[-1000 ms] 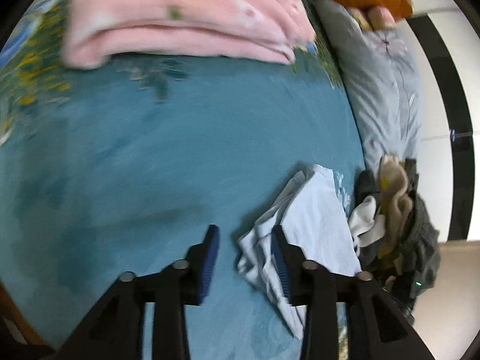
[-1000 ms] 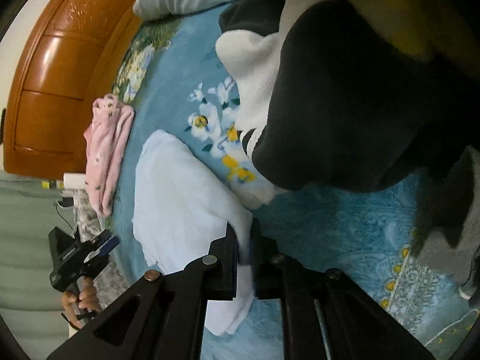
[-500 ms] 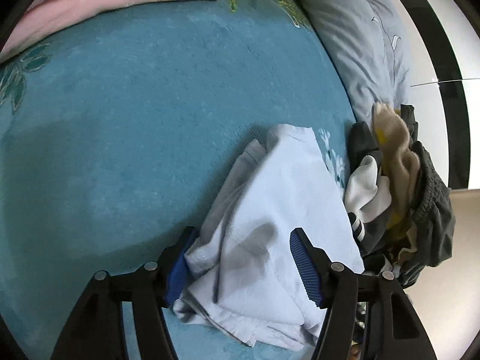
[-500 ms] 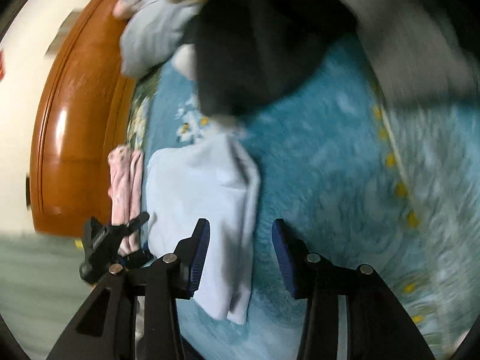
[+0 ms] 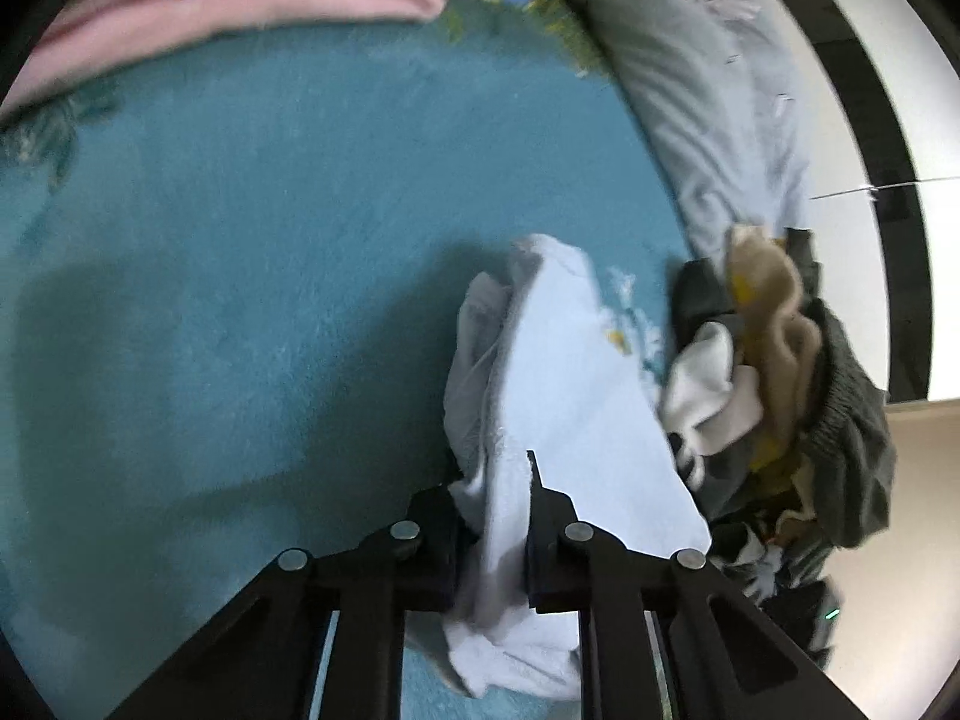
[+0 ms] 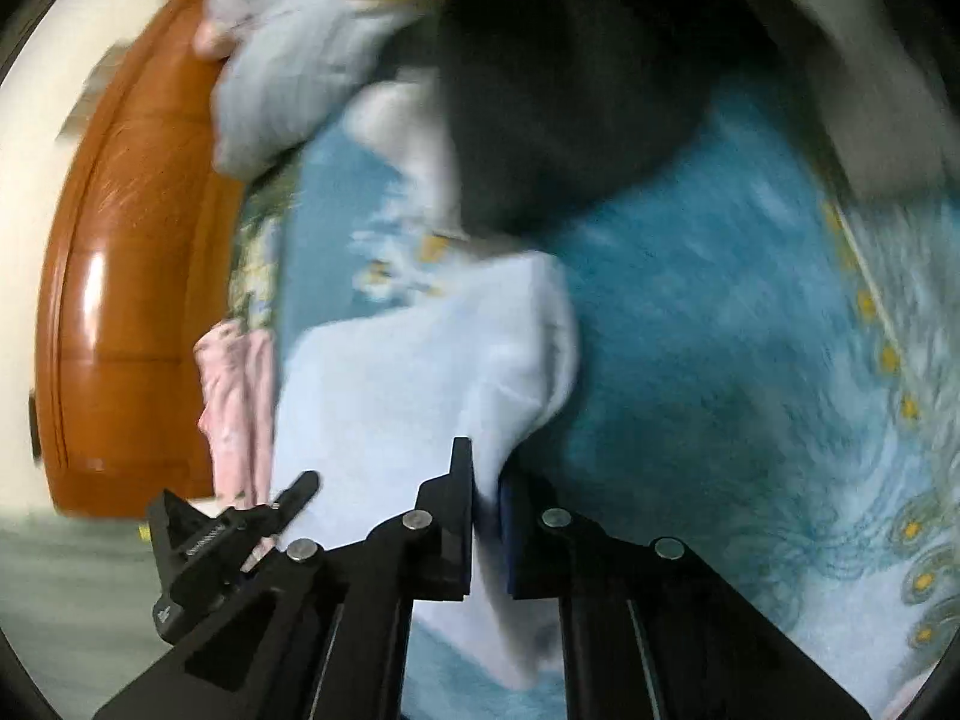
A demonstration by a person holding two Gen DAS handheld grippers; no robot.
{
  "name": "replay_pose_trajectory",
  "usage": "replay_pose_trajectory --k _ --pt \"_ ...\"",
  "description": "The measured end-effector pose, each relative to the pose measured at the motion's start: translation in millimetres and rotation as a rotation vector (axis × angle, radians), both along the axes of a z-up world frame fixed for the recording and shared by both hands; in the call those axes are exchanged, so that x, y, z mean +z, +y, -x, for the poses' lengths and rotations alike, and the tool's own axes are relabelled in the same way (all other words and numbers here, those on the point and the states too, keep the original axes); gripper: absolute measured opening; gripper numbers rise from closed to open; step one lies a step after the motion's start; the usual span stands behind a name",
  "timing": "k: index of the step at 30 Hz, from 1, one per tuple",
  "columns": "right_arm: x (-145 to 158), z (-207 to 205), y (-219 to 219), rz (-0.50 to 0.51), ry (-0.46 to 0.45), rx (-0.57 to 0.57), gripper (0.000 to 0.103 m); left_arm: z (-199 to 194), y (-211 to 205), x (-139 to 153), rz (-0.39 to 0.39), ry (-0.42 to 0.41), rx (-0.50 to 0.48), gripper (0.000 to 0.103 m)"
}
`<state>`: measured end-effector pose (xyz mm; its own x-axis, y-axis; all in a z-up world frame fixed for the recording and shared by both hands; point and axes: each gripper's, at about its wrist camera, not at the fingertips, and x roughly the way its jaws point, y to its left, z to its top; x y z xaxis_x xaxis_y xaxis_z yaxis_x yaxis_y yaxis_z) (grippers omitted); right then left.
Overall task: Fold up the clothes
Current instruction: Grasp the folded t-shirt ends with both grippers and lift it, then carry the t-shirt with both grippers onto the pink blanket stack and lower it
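A pale blue cotton garment [image 5: 576, 396], partly folded, lies on a teal floral bedspread [image 5: 240, 276], with both tools gripping its near edge. The left gripper [image 5: 495, 516] is closing its black jaws on a bunched fold of the cloth, which fills the gap between them. The right gripper [image 6: 486, 516] has its jaws pinched almost together on another corner of the same garment [image 6: 420, 384]. Holding two points along one edge probably lets the person lift and carry it over for the next fold. Just beside the garment sits a heap of unfolded dark, white and beige clothes [image 5: 780, 396]. A folded pink garment [image 5: 228, 6] rests well apart, near the wooden headboard [image 6: 120, 276], likely already finished.
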<state>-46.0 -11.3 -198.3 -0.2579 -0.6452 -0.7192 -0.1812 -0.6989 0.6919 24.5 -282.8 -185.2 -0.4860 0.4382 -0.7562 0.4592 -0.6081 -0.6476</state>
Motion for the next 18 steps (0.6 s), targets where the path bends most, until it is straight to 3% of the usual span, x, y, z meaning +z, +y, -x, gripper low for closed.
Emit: replay_pose_trajectory --k 3,8,14,18 --pt "45.9 20.8 -30.2 -0.044 0.116 0.155 0.006 -21.3 -22.7 19.3 -0.010 0.060 0.060 0.015" --pt "110.3 68.6 -119.2 -0.073 0.283 0.443 0.006 -64.8 -104.5 62.8 0.009 0.166 0.257 0.015" --pt "167.5 107.7 -268.7 -0.063 0.476 0.700 0.006 -96.7 -199.0 115.9 0.182 0.273 0.456 0.015" --pt "183.9 122.2 -365.7 -0.114 0.581 0.831 0.006 -93.3 -235.2 129.8 0.321 0.244 0.515 0.015"
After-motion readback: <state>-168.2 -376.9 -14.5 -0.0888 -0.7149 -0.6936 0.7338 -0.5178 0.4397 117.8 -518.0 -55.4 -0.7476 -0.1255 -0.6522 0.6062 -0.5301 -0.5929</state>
